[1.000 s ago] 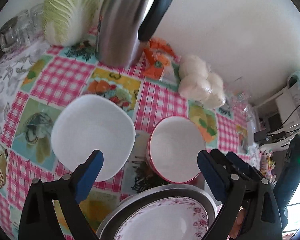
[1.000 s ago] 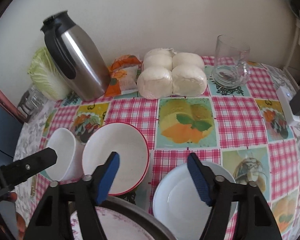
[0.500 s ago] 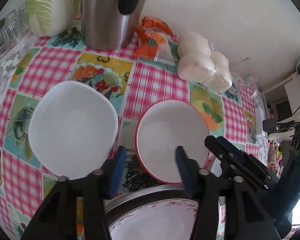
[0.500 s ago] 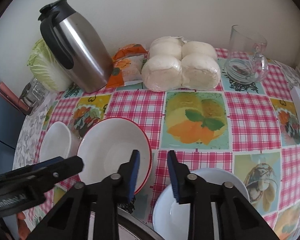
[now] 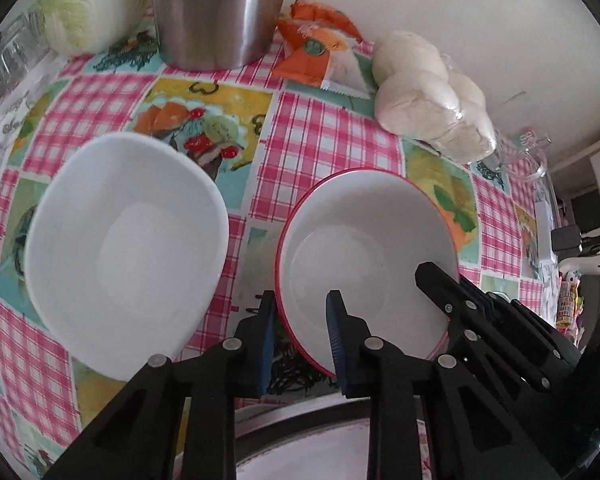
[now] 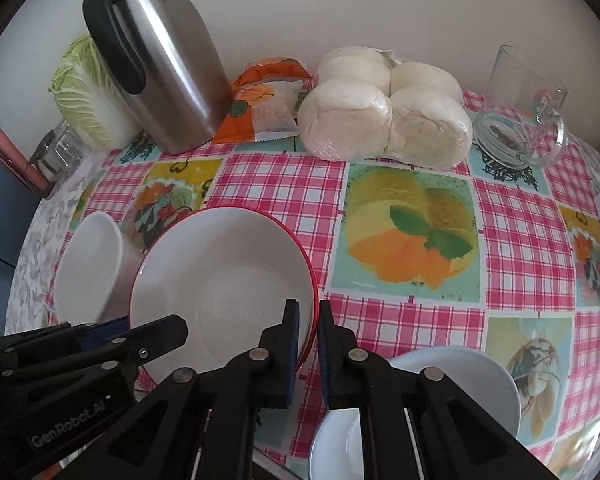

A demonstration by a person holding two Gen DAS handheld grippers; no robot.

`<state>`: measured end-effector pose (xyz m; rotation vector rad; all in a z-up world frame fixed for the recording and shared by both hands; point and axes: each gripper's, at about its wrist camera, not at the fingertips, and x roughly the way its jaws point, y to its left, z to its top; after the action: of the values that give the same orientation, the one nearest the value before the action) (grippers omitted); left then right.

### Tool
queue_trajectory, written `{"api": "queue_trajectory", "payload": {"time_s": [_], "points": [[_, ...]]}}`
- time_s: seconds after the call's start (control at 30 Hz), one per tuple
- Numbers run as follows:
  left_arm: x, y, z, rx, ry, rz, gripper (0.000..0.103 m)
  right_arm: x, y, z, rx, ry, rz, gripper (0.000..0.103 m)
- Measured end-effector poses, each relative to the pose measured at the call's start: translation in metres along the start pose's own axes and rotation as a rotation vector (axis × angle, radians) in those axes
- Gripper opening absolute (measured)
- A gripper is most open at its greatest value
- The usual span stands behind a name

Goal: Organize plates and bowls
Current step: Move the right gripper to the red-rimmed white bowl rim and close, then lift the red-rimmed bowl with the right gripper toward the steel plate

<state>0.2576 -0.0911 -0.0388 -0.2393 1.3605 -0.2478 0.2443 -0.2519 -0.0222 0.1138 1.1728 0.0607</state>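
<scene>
A red-rimmed white bowl [image 5: 364, 252] sits on the checked tablecloth, also in the right wrist view [image 6: 224, 280]. My left gripper [image 5: 300, 324] straddles its near left rim, jaws narrowed around the rim. My right gripper [image 6: 305, 332] is closed on the bowl's right rim; it appears in the left wrist view [image 5: 476, 304]. A plain white bowl [image 5: 124, 248] sits to the left, also seen in the right wrist view [image 6: 88, 264]. A pale white plate [image 6: 440, 400] lies front right. A floral plate on a metal tray [image 5: 300, 452] lies under the grippers.
A steel thermos jug [image 6: 168, 64], a cabbage [image 6: 84, 96], an orange snack packet [image 6: 268, 104], wrapped buns [image 6: 384, 116] and a glass mug [image 6: 520, 116] stand along the back wall. A small glass jar [image 6: 56, 148] sits far left.
Both grippers moved forward onto the red-rimmed bowl and their jaws closed from wide open down onto its rim, left on the left side, right on the right side.
</scene>
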Motion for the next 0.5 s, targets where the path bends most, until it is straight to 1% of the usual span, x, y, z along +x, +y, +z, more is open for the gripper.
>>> {"api": "queue_trajectory", "payload": {"time_s": [0.1, 0.13, 0.23, 0.37, 0.5], "points": [[0.0094, 0.0012, -0.0008, -0.013, 0.015, -0.002, 0.025, 0.0041, -0.0004, 0.0005, -0.002, 0.006, 0.001, 0.01], [0.0107, 0.0006, -0.0011, -0.007, 0.012, 0.005, 0.023, 0.0055, -0.0003, 0.0008, -0.002, 0.009, 0.0, 0.01], [0.0119, 0.0, -0.0006, 0.005, 0.005, 0.018, 0.023, 0.0082, -0.0001, 0.0018, -0.004, 0.01, -0.005, 0.01], [0.0124, 0.0028, -0.0003, 0.015, -0.013, 0.031, 0.019, 0.0108, -0.0004, 0.0021, 0.006, 0.014, -0.008, 0.01], [0.012, 0.0009, -0.0024, 0.036, -0.032, 0.047, 0.019, 0.0087, 0.0014, -0.0001, -0.001, 0.011, -0.012, 0.01]]}}
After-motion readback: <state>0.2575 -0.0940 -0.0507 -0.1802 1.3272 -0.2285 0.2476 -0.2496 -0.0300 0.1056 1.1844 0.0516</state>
